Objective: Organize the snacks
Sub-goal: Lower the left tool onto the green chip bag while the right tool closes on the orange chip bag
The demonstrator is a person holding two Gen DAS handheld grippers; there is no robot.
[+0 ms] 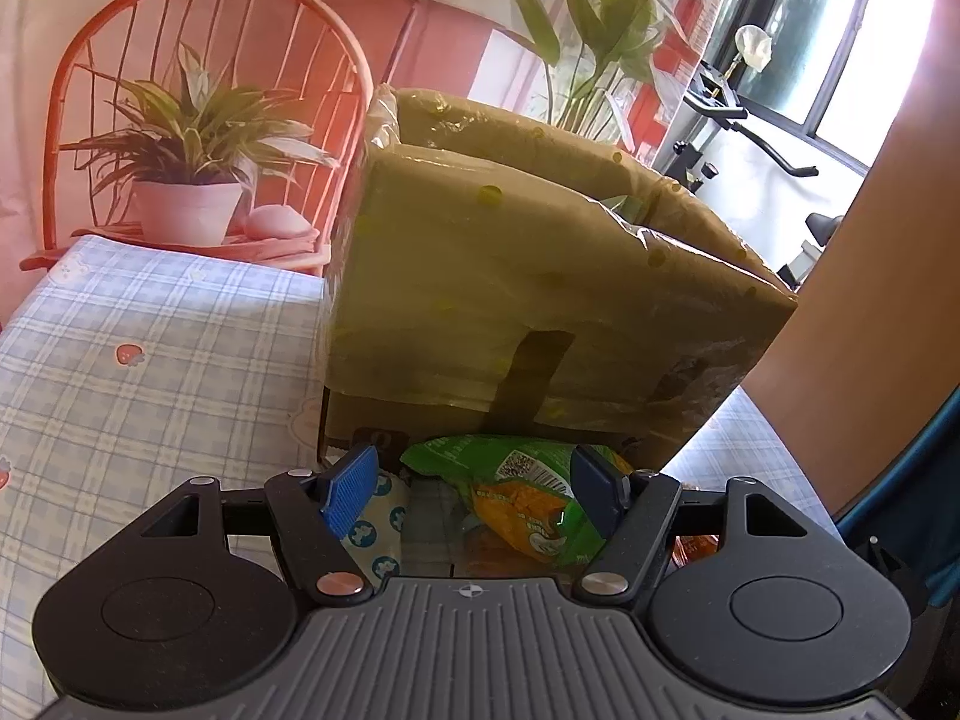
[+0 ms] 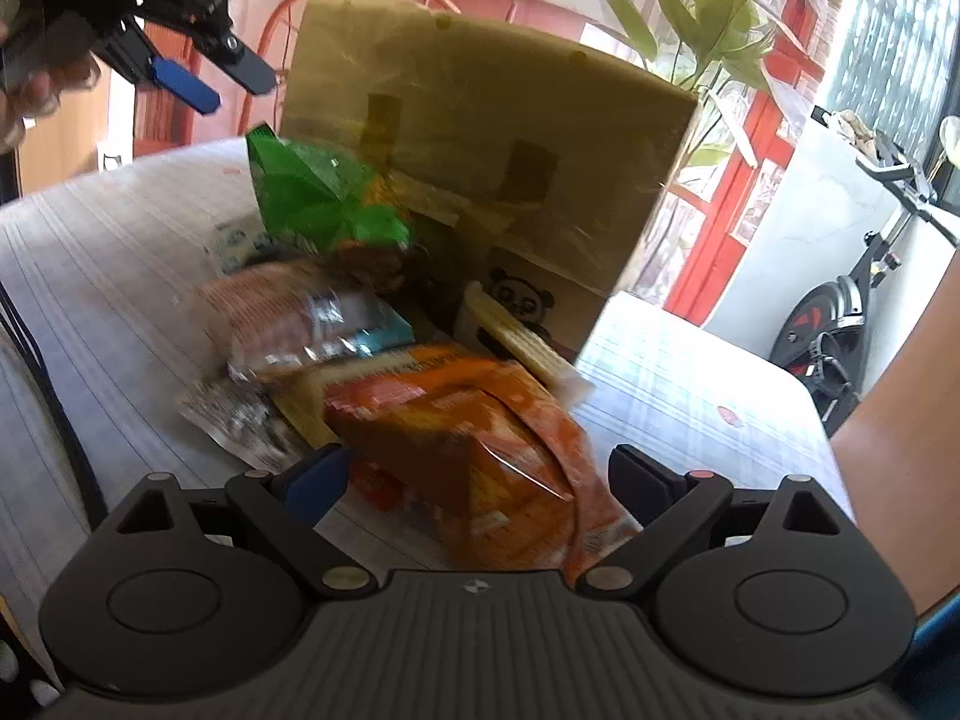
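Several snack packets lie heaped on the checked tablecloth (image 1: 150,324) against the taped cardboard box (image 1: 540,276), and we judge the picking has only begun. Our left gripper (image 1: 474,480) hangs spread wide above the green bag (image 1: 528,492), gripping nothing. Our right gripper (image 2: 480,480) straddles the orange packet (image 2: 480,438), jaws apart, unclamped. Next we'd squeeze shut on orange, then lift toward the box's open top.

Harsh daylight floods through the tall dark-framed window (image 1: 864,30), blowing out our upper right corner. We see motion blur smearing the crinkled orange snack packet (image 2: 480,450), and fisheye curvature bending every edge.
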